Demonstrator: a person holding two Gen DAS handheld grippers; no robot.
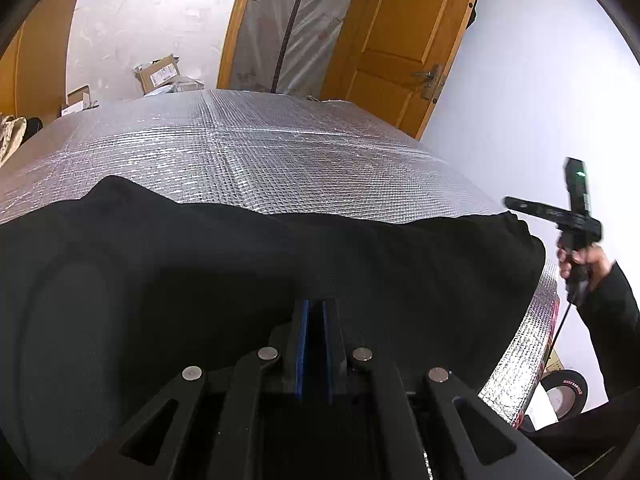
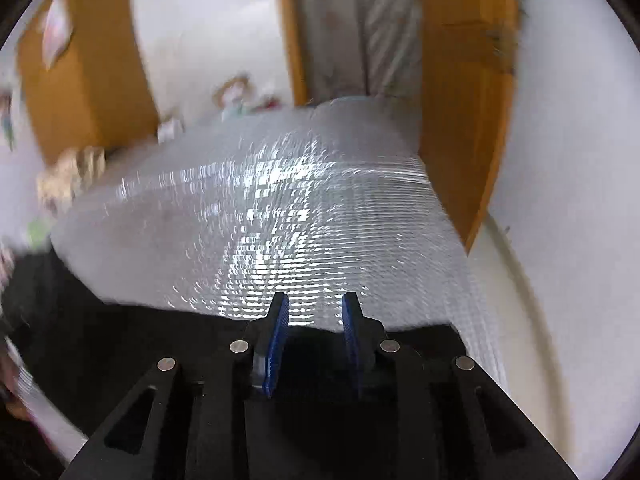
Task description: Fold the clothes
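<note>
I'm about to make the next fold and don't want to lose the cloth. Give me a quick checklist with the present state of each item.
1. Left gripper shut on black garment: ok.
2. Right gripper open, nothing between pads: ok.
3. Right gripper clear of the garment: ok, off its right end in the left view.
4. Garment lying flat: not ok, far edge humped.
5. Foil table beyond garment free: ok.
6. Right view sharp enough to aim: not ok, blurred.

My work surface is a table under silver quilted foil (image 1: 256,152). At twelve o'clock beyond it stands a doorway hung with plastic sheeting (image 1: 296,28); at one o'clock, an open wooden door (image 1: 404,40) with a metal handle (image 1: 428,78). At eleven o'clock lie cardboard boxes (image 1: 158,72). At four o'clock sits a black tape roll (image 1: 566,392).
</note>
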